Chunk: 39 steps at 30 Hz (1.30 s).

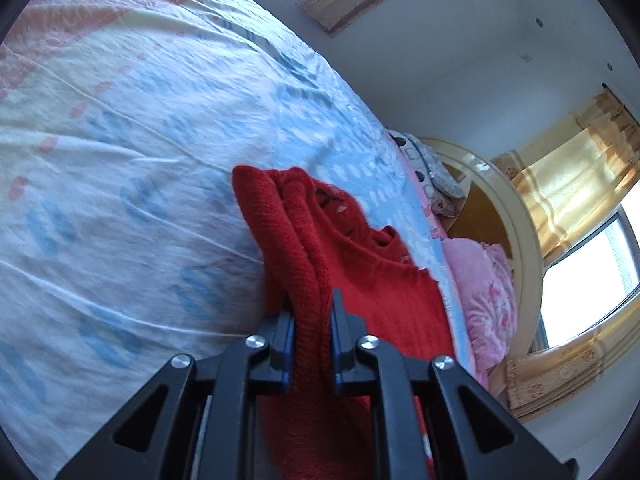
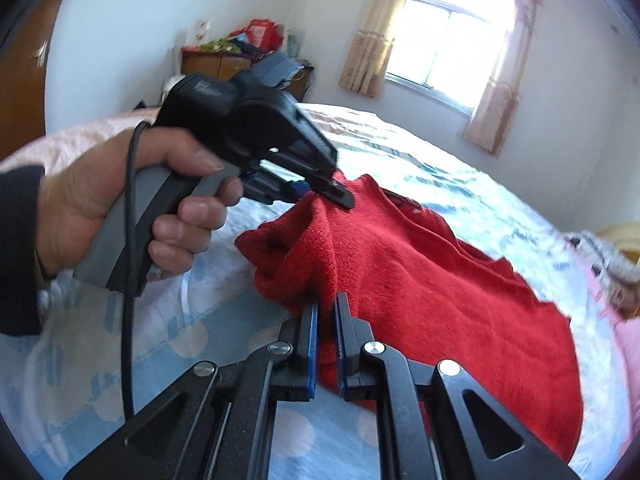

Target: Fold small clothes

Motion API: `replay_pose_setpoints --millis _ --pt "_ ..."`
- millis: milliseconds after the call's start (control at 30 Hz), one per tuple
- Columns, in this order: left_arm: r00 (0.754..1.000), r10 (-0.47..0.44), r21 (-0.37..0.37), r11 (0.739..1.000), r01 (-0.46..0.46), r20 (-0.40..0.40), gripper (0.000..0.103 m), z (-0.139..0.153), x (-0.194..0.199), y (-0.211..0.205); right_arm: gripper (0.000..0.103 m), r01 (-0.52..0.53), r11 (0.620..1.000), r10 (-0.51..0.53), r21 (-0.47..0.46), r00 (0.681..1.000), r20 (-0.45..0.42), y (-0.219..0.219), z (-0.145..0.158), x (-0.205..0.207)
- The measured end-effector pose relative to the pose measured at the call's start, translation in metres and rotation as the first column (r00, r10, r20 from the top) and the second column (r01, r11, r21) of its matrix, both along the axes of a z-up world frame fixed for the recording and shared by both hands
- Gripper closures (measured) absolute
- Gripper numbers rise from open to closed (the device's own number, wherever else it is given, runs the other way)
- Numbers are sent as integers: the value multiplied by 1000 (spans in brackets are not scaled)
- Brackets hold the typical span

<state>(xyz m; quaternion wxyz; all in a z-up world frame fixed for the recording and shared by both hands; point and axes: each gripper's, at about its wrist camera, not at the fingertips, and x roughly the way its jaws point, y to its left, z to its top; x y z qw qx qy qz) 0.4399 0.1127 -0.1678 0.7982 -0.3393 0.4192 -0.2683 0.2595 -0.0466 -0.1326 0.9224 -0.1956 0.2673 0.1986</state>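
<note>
A small red knitted sweater (image 1: 352, 256) lies on the bed, its near edge lifted off the sheet. My left gripper (image 1: 312, 308) is shut on a thick bunched fold of that edge. The right wrist view shows the same red sweater (image 2: 440, 280) spread to the right, with my right gripper (image 2: 327, 312) shut on its near edge. In that view the left gripper (image 2: 320, 196), held by a hand (image 2: 120, 208) in a dark sleeve, pinches the sweater's far corner. The cloth hangs taut between the two grips.
The bed sheet (image 1: 120, 160) is white with blue and pink marks. A pink quilt (image 1: 484, 288) and a wooden headboard (image 1: 480, 208) lie at one end. A cluttered wooden cabinet (image 2: 224, 60) stands by the wall, and a curtained window (image 2: 448, 36) is beyond the bed.
</note>
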Motion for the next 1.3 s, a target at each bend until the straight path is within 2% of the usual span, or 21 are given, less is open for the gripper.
replay_pose_setpoints --millis 100,333,467,667,1067,1300 --pt "1000 -3 -12 1000 3 26 89 14 -1 -6 97 21 998 -20 58 1000 -7 -13 5 0" --pt "995 -33 -9 999 34 97 89 50 -2 -42 97 63 990 -67 125 997 27 -39 16 -4" --pt "992 -50 6 999 49 116 90 60 2 -63 98 91 985 -99 147 994 52 -56 26 -2" --pt "988 -71 17 997 70 137 90 70 2 -94 98 130 972 -141 197 989 44 -94 37 -1" --pt "981 -144 48 989 139 132 90 78 11 -162 98 207 935 -210 287 977 -23 -161 37 0" --pt "975 -190 85 980 181 115 90 74 16 -201 98 266 895 -241 359 964 -114 -198 29 5"
